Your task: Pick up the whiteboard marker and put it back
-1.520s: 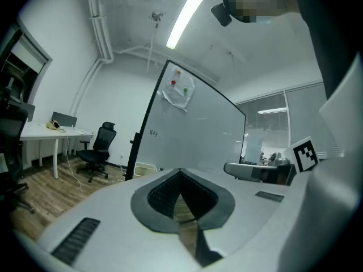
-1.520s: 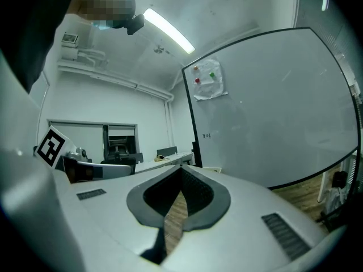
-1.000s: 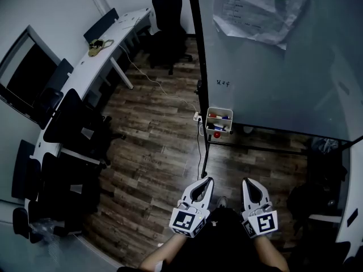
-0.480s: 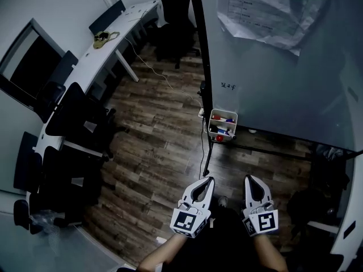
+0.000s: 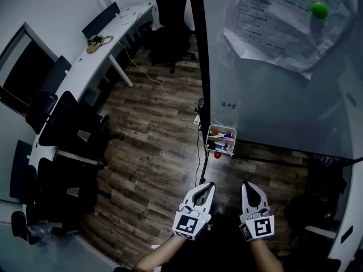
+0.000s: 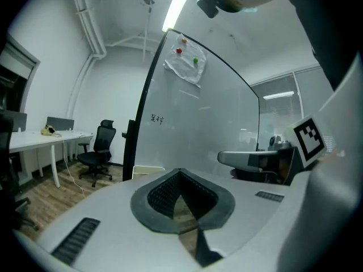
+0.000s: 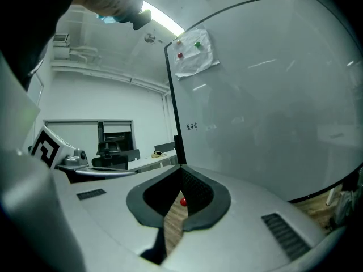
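Room: office with wood floor [image 5: 153, 152]; a whiteboard [image 5: 272, 95] stands ahead of you.
Whiteboard markers [image 5: 222, 141]: several lie in the white tray [image 5: 210, 130] at the whiteboard's lower left corner.
Left gripper [image 5: 207, 186]: jaws closed together, empty, well short of the tray.
Right gripper [image 5: 245, 184]: jaws closed together, empty, beside the left.
Handling: probably light, stiff, smooth plastic that can roll; pinch 1 marker across mid-barrel, clear of the cap.

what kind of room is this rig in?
Probably an office or meeting room: a freestanding whiteboard with a marker tray, a long white desk, and a black office chair.
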`<state>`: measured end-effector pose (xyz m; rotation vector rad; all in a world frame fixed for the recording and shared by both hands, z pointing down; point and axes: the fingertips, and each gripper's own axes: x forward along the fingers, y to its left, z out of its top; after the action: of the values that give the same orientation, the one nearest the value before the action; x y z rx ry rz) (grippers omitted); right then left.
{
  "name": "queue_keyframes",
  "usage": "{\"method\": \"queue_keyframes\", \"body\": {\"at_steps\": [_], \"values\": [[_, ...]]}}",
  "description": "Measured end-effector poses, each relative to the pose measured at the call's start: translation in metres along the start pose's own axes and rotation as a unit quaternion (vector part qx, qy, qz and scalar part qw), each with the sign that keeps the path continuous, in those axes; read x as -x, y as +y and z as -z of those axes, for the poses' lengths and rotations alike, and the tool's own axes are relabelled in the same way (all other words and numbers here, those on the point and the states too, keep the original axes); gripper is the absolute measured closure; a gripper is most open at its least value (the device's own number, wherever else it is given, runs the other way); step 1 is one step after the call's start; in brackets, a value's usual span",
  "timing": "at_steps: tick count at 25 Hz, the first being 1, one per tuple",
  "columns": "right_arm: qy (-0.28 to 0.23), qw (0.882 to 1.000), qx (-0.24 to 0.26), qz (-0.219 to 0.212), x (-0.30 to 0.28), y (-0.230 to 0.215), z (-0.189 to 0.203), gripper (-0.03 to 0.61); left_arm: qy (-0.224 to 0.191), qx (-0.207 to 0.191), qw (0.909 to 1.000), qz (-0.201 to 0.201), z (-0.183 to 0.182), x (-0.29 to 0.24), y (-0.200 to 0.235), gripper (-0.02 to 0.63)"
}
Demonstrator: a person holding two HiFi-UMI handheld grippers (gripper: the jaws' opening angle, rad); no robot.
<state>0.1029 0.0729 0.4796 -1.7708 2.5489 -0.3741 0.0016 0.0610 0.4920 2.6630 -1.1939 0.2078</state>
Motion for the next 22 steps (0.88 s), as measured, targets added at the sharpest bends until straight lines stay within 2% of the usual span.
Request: {"method": "queue_keyframes", "body": {"at_steps": [4,9,14,17,20,22], "values": [[0.011,1.000,0.004,0.014,-0.012,-0.008,0.006,0.565,0.010,-0.027,0.9991,0.030,0.010,-0.025,0.003,0.606],[0.003,0.999,-0.021,0.028,-0.026,-0.011,0.007,0.565,0.007,-0.048,0.9971,0.060,0.020,-0.053,0.003,0.606],[0.027,0.999,-0.013,0.027,-0.029,-0.019,0.022,0.565,0.010,-0.070,0.9947,0.075,0.025,-0.076,0.002,0.606],[0.035,0.999,-0.015,0.033,-0.031,-0.025,0.028,0.565,0.022,-0.068,0.9935,0.088,0.032,-0.089,0.002,0.604],[0.043,0.998,-0.020,0.041,-0.032,-0.031,0.032,0.565,0.028,-0.086,0.9920,0.088,0.034,-0.099,0.005,0.601],[0.042,0.998,-0.020,0.043,-0.034,-0.035,0.031,0.565,0.029,-0.088,0.9918,0.088,0.034,-0.107,0.006,0.542]]}}
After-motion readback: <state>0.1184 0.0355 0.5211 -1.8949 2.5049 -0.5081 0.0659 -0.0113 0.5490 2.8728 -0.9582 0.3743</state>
